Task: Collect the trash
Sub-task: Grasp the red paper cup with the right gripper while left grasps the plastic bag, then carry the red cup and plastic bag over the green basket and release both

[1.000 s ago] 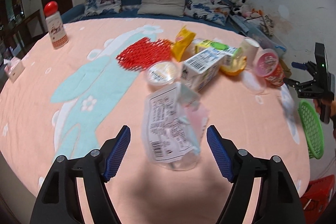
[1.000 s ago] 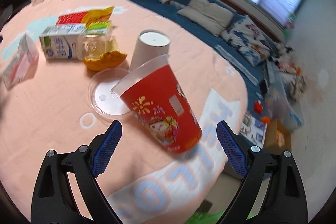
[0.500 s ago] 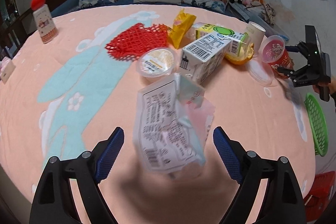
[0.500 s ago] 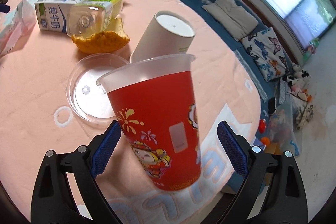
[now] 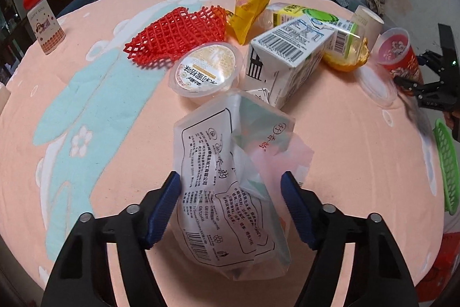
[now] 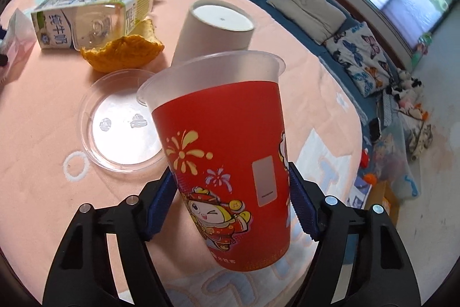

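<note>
My left gripper (image 5: pixel 231 203) has closed in on a crumpled clear plastic bag (image 5: pixel 230 174) with black print that stands on the pink tablecloth; both blue pads touch its sides. My right gripper (image 6: pixel 231 200) is shut on a red plastic cup (image 6: pixel 227 160) with a cartoon print, both pads pressed on its sides, and the cup leans. That cup also shows at the right in the left wrist view (image 5: pixel 398 53).
On the table lie a milk carton (image 5: pixel 287 59), a sealed pudding cup (image 5: pixel 207 69), red foam netting (image 5: pixel 175 33), a yellow wrapper (image 5: pixel 250 7), orange peel (image 6: pixel 120 53), a clear lid (image 6: pixel 120 117) and a white paper cup (image 6: pixel 212 30). A green basket (image 5: pixel 447 163) hangs at the right edge.
Both grippers moved forward and closed: the left pads now touch the plastic bag, the right pads now grip the red cup.
</note>
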Available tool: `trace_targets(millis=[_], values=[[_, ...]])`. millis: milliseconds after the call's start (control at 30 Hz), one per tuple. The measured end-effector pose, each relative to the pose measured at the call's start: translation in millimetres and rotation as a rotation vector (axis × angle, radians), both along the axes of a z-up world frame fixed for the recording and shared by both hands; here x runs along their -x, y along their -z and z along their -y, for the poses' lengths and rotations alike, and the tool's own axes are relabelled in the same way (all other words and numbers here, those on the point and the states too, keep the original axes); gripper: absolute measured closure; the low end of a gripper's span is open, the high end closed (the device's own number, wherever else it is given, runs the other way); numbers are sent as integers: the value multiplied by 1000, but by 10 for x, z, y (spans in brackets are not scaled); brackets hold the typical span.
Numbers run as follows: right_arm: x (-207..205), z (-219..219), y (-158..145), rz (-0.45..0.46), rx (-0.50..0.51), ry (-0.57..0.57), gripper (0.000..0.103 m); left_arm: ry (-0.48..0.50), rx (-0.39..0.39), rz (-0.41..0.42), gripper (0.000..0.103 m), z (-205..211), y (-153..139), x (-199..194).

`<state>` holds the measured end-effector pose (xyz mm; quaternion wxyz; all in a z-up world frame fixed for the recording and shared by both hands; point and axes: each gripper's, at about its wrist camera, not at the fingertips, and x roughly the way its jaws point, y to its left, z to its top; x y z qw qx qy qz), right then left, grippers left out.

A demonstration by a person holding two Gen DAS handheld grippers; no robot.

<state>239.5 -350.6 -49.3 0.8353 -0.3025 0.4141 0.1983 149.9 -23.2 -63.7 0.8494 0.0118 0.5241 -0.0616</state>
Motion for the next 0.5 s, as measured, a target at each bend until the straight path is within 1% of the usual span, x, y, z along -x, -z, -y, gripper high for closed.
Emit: trace_targets(millis=[133,200,267,333,367,400,433,500], values=[[122,27,-92,19,-22,33,31,8,-4,-2,47,31,1,13],[210,63,-160,18,-54,63,31,12,-8,-4,53,47,6,31],[310,80,-215,28,-71,87,32,17,-1,-1,62,67,7,67],[447,95,-271,32,-97,110,32,22,-4,7,67,79,3,110],[502,90,-284,35,-100,120,32,23,-3,10,72,73,1,119],[590,91,-305,40,-112,132,32,27,4,12,74,78,-7,146],[666,97,-322,40,-129,140,32,29,10,16,78,80,-20,175],[839,87,-349,46,-150,165,33,33,21,26,81,82,-55,243]])
